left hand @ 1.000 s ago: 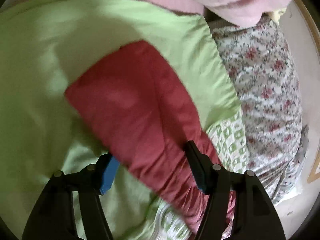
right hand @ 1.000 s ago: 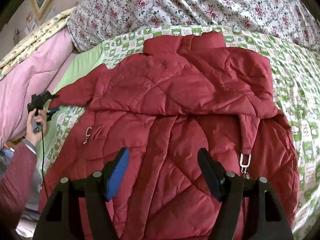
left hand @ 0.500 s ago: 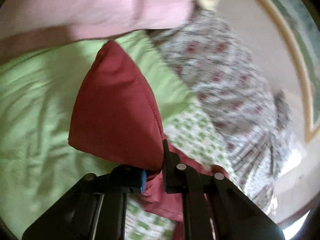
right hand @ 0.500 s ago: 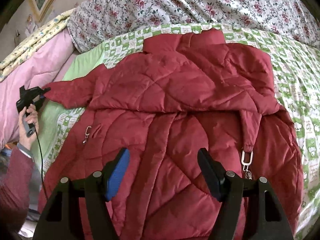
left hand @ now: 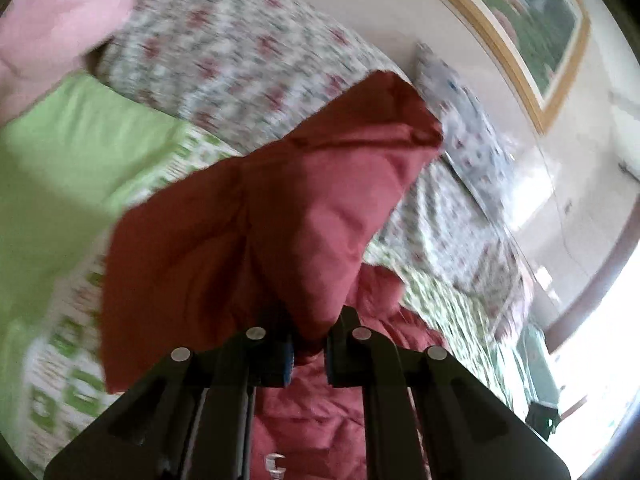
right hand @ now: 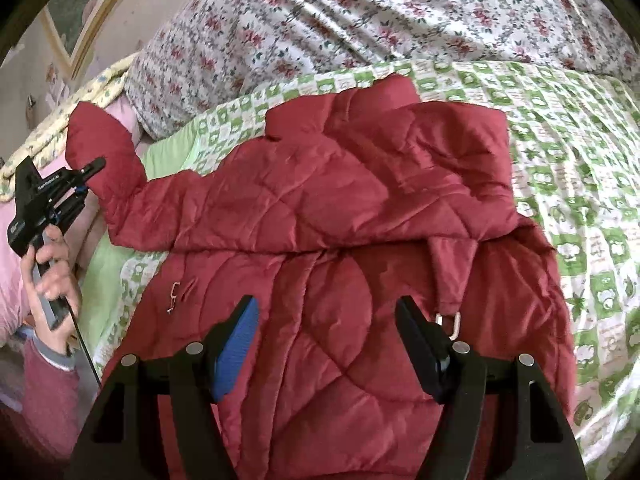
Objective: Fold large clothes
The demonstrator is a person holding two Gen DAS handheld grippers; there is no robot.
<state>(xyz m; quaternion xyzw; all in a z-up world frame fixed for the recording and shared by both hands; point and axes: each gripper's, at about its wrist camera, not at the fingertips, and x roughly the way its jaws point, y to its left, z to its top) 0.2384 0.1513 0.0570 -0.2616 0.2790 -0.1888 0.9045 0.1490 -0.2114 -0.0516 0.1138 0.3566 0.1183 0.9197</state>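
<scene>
Your dark red quilted puffer jacket [right hand: 340,216] has diamond stitching and silver metal clips. Under it lies a quilt checked in green and white squares [right hand: 568,168] with a plain lime-green edge [left hand: 68,168]. Behind it you see a white coverlet with red roses and green leaves [right hand: 360,12], a plain pink blanket [left hand: 56,28], and a gold-framed green picture [left hand: 532,16]. Your black hand-held gripper [right hand: 326,344] has blue pads [right hand: 236,352].

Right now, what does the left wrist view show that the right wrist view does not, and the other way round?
Only the left wrist view: the left gripper fingers shut on the red sleeve, seen close.

Only the right wrist view: the open right gripper above the red jacket, the metal clip, and the hand holding the left gripper.

Both: jacket, green patterned cover, floral bedding.
</scene>
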